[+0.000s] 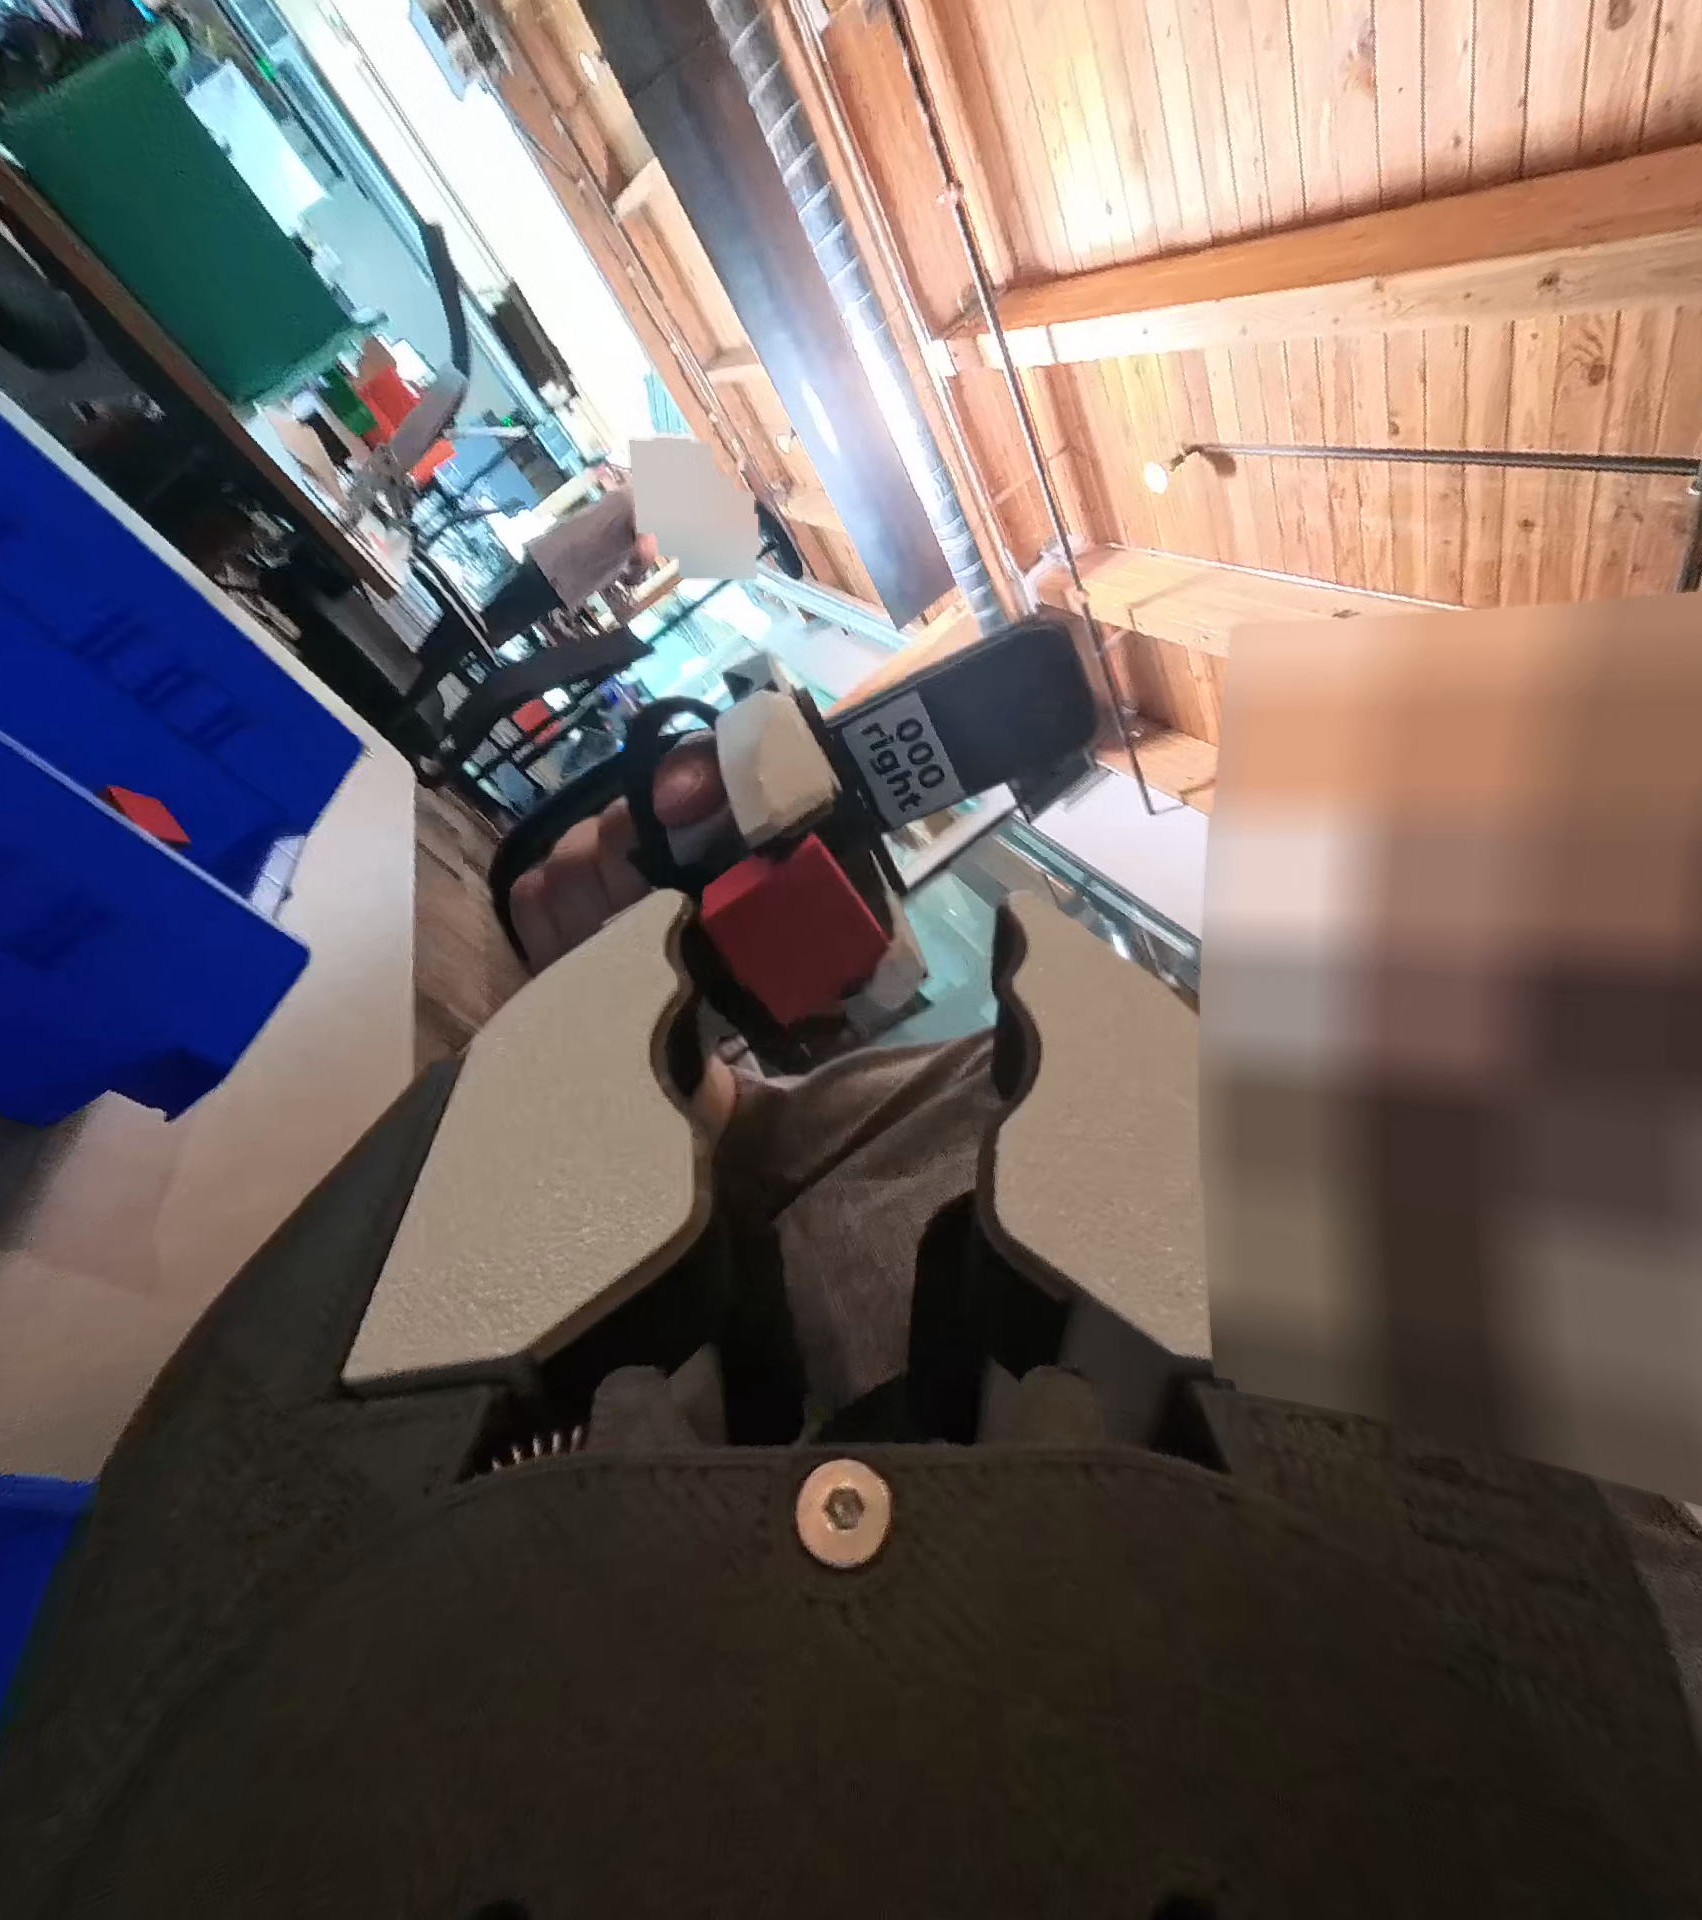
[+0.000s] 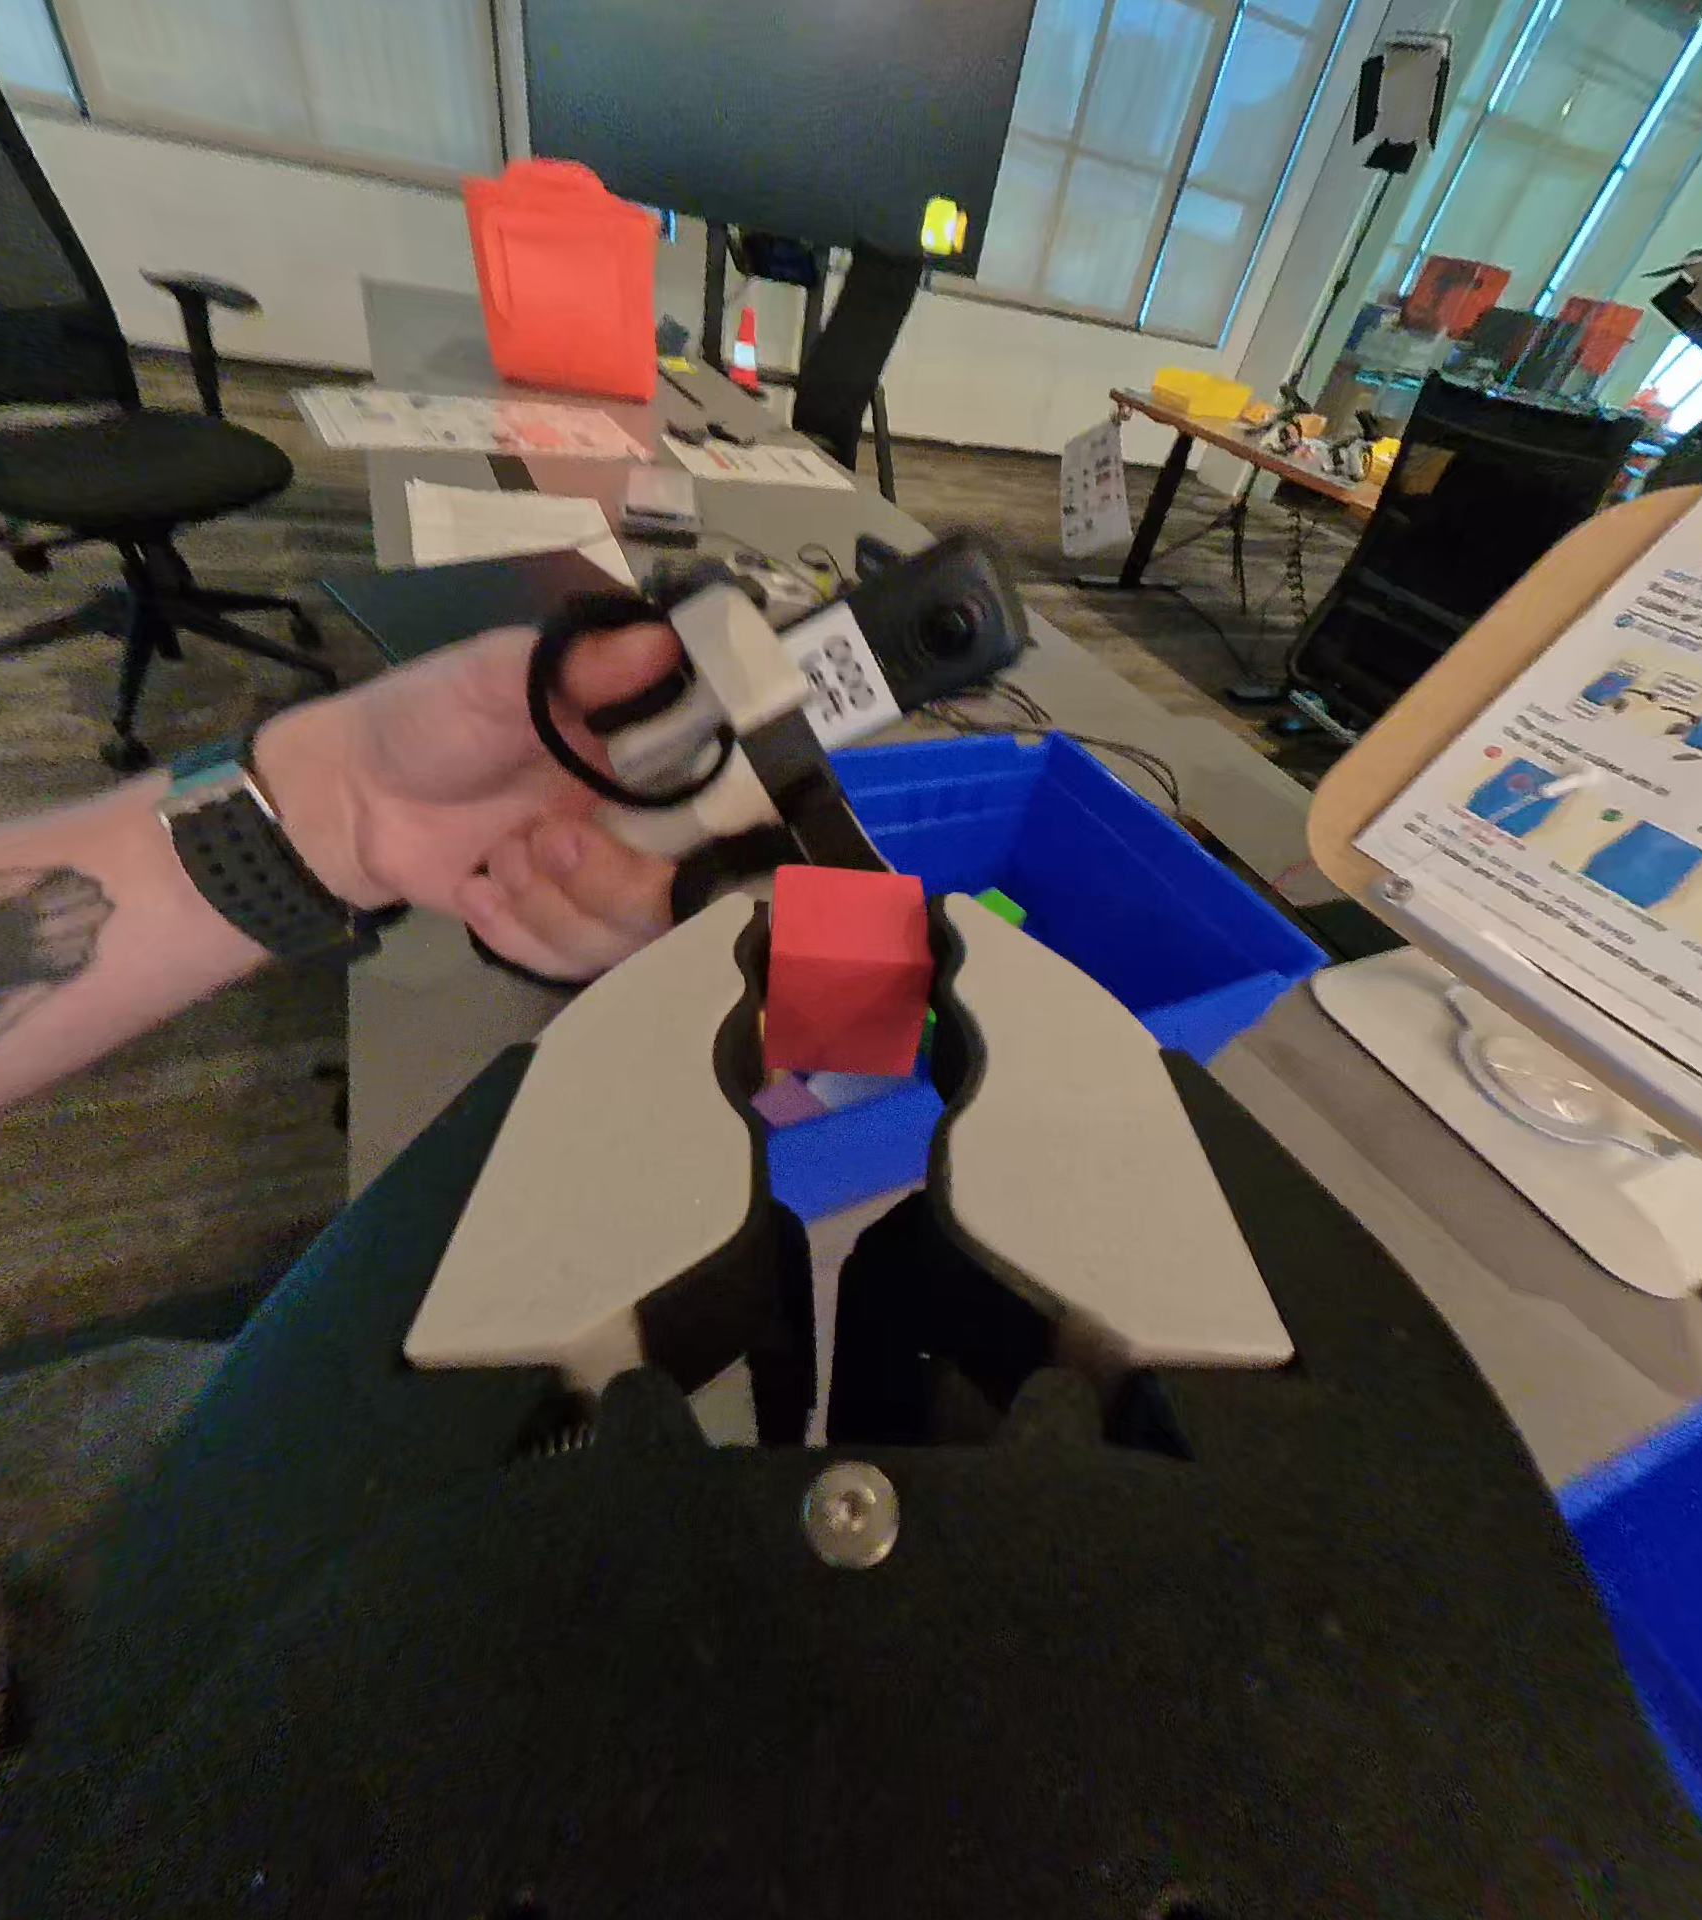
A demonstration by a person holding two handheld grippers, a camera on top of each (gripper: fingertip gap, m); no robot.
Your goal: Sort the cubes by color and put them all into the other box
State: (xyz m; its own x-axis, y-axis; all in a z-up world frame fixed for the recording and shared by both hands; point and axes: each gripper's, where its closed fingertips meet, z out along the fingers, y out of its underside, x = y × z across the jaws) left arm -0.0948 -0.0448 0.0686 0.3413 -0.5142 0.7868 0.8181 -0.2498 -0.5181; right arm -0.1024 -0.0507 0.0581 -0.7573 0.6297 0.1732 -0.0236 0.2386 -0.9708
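Red cube clamped in the right gripper, with the left gripper spread wide just beside it

The right gripper (image 2: 849, 971) grips a red cube (image 2: 847, 971) between its grey fingertips, above a blue bin (image 2: 1096, 852) holding small coloured blocks. The left gripper (image 1: 836, 935), tilted toward the wooden ceiling (image 1: 1346, 260), stands spread and empty with the cube just beyond its tips. A hand (image 2: 452, 790) with a wristwatch (image 2: 244, 842) holds it at left; a white stand (image 2: 1553, 1174) with a printed sheet stands at right
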